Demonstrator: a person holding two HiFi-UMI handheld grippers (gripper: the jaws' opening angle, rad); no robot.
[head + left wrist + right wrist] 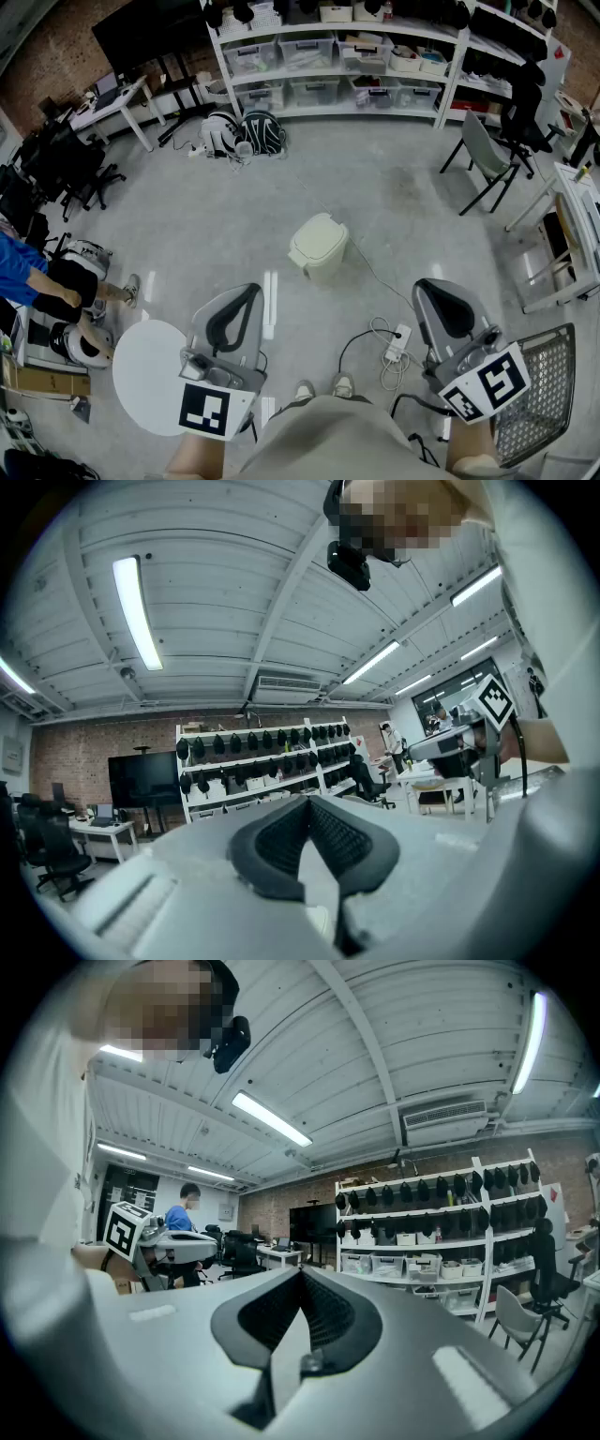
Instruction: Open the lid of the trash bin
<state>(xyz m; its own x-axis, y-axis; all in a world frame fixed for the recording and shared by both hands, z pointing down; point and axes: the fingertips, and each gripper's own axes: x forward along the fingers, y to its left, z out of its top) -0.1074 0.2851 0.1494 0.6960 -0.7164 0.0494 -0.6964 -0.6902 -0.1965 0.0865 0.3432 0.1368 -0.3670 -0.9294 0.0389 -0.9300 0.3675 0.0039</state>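
Note:
A small cream trash bin [319,246] with its lid down stands on the grey floor ahead of me, in the head view only. My left gripper [250,290] is held low at the left, short of the bin, jaws together with nothing between them. My right gripper [427,285] is held at the right, also short of the bin and shut on nothing. In both gripper views the jaws point up towards the room and ceiling: the left gripper [307,804] and right gripper [302,1275] meet at their tips. The bin is out of sight there.
A round white table [148,373] stands at my left, a wire mesh chair [536,394] at my right. A power strip with cables [397,343] lies on the floor near the bin. Shelves [356,56] line the far wall; a grey chair [483,155] and a person [28,272] are off to the sides.

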